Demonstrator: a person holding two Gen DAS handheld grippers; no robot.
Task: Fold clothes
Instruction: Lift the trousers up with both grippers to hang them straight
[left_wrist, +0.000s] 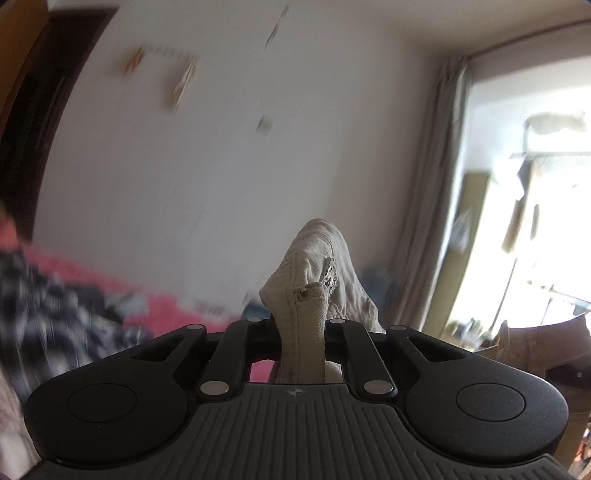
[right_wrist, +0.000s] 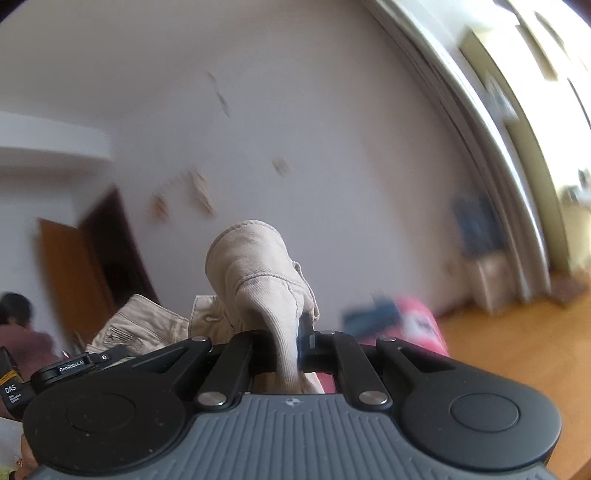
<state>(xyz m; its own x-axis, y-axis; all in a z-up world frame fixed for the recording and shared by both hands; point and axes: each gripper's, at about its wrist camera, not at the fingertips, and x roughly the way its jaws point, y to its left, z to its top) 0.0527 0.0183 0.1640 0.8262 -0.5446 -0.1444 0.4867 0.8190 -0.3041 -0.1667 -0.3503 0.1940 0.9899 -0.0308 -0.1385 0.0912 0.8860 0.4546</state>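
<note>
The left gripper (left_wrist: 301, 325) is closed tight on a bunch of beige cloth. It's the beige trousers (left_wrist: 314, 280), w/ a small metal button (left_wrist: 304, 292) showing on the waistband just past the jaws. The cloth sticks up above the gripper & flops over. More of it hangs down btw the jaws.

The right gripper (right_wrist: 291, 339) is closed tight too, on another part of the beige trousers (right_wrist: 258, 273). That part has thick seams & rises in a round lump above the jaws. The rest of the trousers spreads out to the left in the right wrist view, w/ a pocket flap showing. The other gripper's black body sits low at the left edge there, so the 2 grippers are near each other, side by side, w/ the trousers stretched btw them, up in the air.

Bkgd is blurry. There's a white wall (left_wrist: 221, 166) w/ small paper bits stuck on it. A pink bed cover (left_wrist: 166, 314) lies low down, w/ a black & white checked cloth (left_wrist: 48, 306) on it at left. A grey curtain (left_wrist: 439, 184) hangs by a bright window. A brown door (right_wrist: 70, 273) stands open in the right wrist view, & the floor (right_wrist: 517, 350) is wood. A person in a dark red top (right_wrist: 22, 343) is at far left, head down.
</note>
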